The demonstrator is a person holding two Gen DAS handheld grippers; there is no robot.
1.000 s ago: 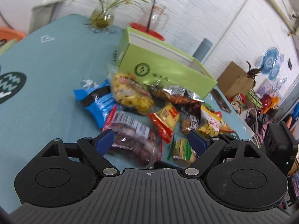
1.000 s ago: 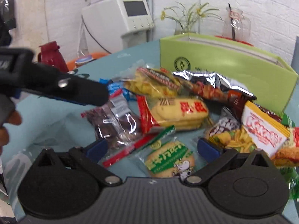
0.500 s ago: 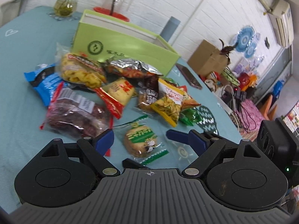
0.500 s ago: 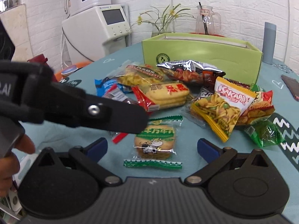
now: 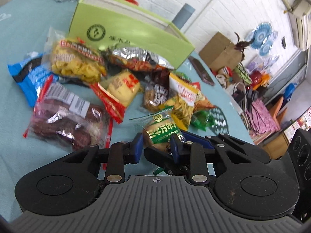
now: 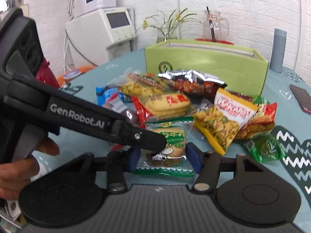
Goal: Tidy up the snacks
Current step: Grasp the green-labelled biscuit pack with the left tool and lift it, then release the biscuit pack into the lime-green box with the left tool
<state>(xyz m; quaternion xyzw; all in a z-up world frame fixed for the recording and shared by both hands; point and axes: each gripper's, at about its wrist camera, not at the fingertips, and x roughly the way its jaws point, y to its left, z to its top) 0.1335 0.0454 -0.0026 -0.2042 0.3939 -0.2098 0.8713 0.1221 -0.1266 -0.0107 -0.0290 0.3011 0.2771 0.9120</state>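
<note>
A: Left wrist view. Your left gripper (image 5: 155,146) points down at the cookie (image 5: 161,134). Jaws?

B: Drawn in, pads hugging the packet's two sides. Clenched, though you cannot tell if they pinch the wrapper.

A: Where does the cookie lie?

B: On the table (image 5: 23,29), nearest you, just in front of the snacks (image 5: 116,89). The green box (image 5: 136,31) stands open behind the heap.

A: Right wrist view?

B: Your right gripper (image 6: 163,160) straddles the same cookie. Its jaws are closing, blue pads against the wrapper on both sides, so it is grasping the packet. Your left gripper's tip lies across the packet's upper left corner; your hand (image 6: 17,172) holds its grip.
</note>
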